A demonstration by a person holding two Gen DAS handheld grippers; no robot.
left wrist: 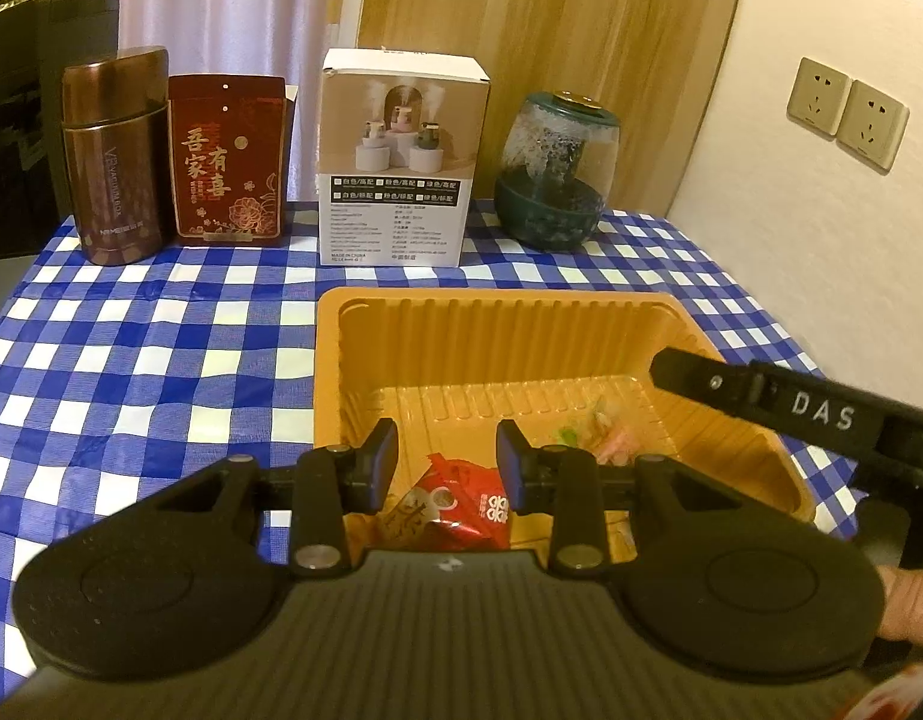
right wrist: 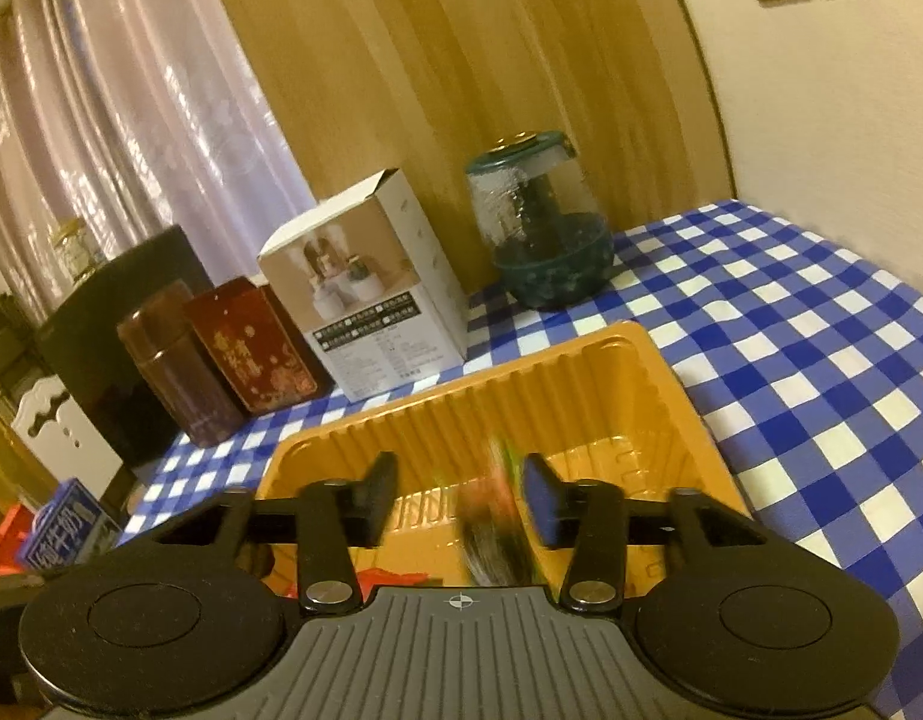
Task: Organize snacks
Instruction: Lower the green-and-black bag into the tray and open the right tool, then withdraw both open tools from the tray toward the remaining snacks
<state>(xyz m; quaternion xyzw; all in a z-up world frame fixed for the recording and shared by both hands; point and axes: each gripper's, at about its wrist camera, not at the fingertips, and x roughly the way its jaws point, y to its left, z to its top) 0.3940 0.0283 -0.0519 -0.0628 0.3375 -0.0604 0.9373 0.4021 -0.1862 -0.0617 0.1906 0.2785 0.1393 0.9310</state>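
Brown tin [left wrist: 114,156], white box [left wrist: 401,162], green jar [left wrist: 554,171]

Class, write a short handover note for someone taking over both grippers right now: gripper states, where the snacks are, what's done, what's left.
Left gripper: open, empty, over the near end of the orange tray.
Right gripper: open over the tray; a blurred green-and-dark snack sits between its fingers, not gripped as far as the blur shows.
In the tray: a red snack packet and a pale pink-green wrapper.
Done: at least two snacks are in the tray.
Left: no loose snacks show on the checked cloth; look outside the views.
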